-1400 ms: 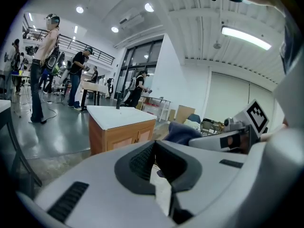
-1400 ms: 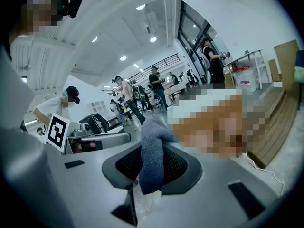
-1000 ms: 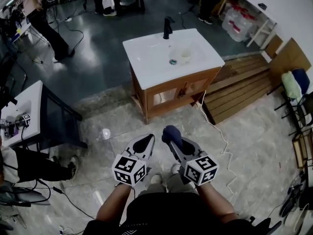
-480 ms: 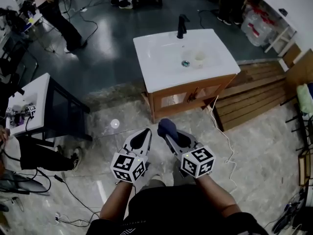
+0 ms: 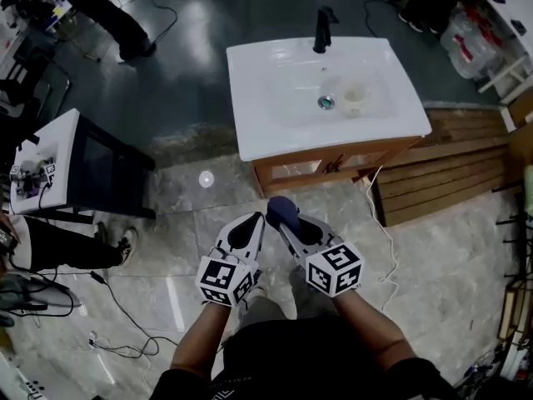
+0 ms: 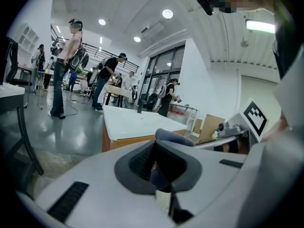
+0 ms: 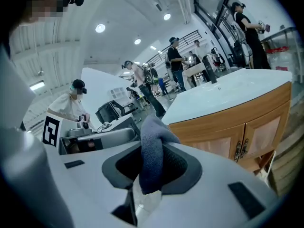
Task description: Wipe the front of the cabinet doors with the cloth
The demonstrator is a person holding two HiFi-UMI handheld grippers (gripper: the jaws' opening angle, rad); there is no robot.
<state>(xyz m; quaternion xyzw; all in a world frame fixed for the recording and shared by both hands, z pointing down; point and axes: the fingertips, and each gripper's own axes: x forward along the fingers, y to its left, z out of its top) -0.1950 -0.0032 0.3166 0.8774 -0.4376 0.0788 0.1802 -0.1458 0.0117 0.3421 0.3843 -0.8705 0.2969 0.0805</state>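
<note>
The wooden cabinet [image 5: 310, 170] with a white sink top stands ahead of me, its two doors [image 7: 237, 139] facing me, with metal handles [image 7: 242, 149] at the centre seam. My right gripper [image 5: 283, 220] is shut on a dark blue cloth [image 5: 281, 209], which bunches up out of the jaws [image 7: 152, 141], a short way from the doors. My left gripper [image 5: 251, 222] hovers close beside it on the left, shut, with nothing between its pads [image 6: 142, 160]. From the left gripper view the cloth [image 6: 172, 136] shows just past the jaws.
A black faucet [image 5: 323, 19] and a pale cup [image 5: 355, 98] sit on the sink top. Wooden planks [image 5: 445, 182] lie right of the cabinet, with a white cable [image 5: 380, 223] trailing over the floor. A small white table [image 5: 52, 167] stands left. Black cables [image 5: 117, 307] cross the floor.
The cabinet has come nearer and shifted towards the middle of the head view. Both grippers stay side by side, and the cloth remains in the right one.
</note>
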